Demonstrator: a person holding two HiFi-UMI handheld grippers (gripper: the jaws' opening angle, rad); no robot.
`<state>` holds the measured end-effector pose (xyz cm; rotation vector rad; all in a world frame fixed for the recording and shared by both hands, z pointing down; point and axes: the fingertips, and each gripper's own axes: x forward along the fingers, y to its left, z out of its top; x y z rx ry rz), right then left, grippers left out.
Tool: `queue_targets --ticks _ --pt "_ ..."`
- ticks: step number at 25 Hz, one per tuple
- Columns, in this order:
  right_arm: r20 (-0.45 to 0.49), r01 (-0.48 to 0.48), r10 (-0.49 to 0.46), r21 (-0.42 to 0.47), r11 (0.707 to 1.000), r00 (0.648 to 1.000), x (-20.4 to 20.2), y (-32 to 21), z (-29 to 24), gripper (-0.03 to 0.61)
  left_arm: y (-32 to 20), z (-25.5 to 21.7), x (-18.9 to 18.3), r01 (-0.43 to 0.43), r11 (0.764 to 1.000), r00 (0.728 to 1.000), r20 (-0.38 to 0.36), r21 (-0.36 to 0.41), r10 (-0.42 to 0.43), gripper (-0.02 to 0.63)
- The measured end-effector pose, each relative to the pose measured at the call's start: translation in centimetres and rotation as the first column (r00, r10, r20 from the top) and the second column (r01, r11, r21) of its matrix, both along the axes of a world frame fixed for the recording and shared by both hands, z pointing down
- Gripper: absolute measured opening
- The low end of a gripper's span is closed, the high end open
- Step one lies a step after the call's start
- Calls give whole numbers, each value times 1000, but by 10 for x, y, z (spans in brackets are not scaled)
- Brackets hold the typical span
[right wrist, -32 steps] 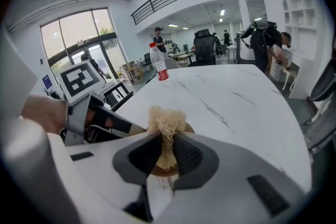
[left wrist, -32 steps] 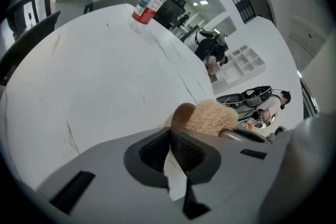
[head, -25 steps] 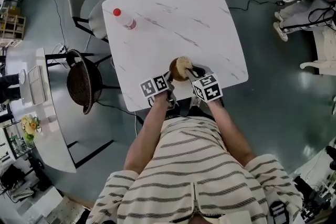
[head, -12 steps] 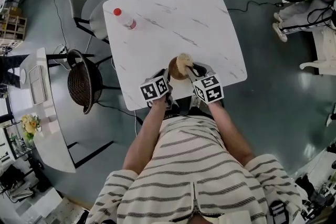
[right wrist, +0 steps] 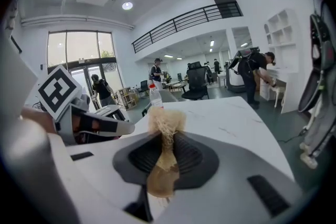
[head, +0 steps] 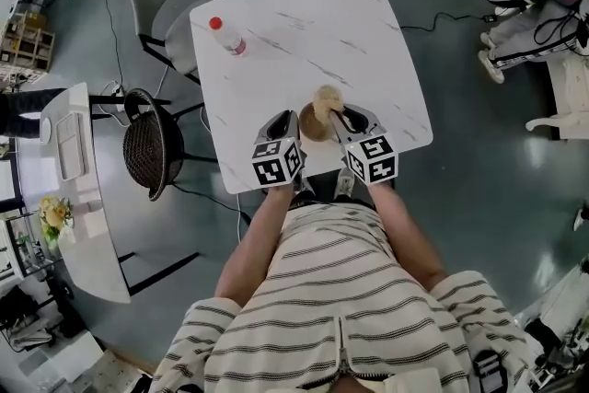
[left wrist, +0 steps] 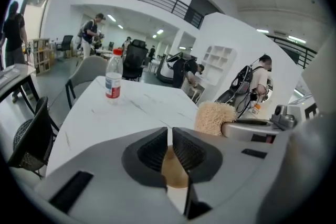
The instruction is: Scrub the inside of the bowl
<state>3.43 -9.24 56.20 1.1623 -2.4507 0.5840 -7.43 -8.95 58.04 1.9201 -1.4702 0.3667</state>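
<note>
Since a second ago, your scrubber (head: 327, 97) sits higher in the head view, its pale tuft now at the upper edge of the bowl (head: 311, 126) instead of over its middle. The bowl is at the lower edge of the white worktop (head: 304, 23), between your left gripper (head: 294, 126) and right gripper (head: 337, 115). A red-capped bottle (head: 227, 37) stands well apart at the upper left of the worktop.

From the left gripper view, your left gripper (left wrist: 169, 147) has its fingers pressed nearly together on the brown bowl (left wrist: 173, 170). The scrubber (left wrist: 214, 118) shows right of centre, and the bottle (left wrist: 113, 81) stands upright in the left half.

From the right gripper view, your right gripper (right wrist: 164, 157) has its fingers clamped on the fibrous scrubber (right wrist: 165, 123), whose frayed top rises above them. The bottle (right wrist: 155, 96) is just above it in the frame.
</note>
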Motion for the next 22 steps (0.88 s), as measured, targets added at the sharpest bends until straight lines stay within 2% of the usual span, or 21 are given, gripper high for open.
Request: queue_targets --ticks 9,15,22 --pt "42 0 -5 137 991 999 -16 -7 -59 75 -6 -69 -4 -15 986 999 45 169 8 6" --pt "66 -24 8 246 969 998 -22 -16 -102 75 -11 -119 -6 -35 956 997 81 292 11 3" --pt "102 -38 6 323 946 995 -25 -20 -148 76 -13 -161 -4 -46 919 996 94 391 10 3"
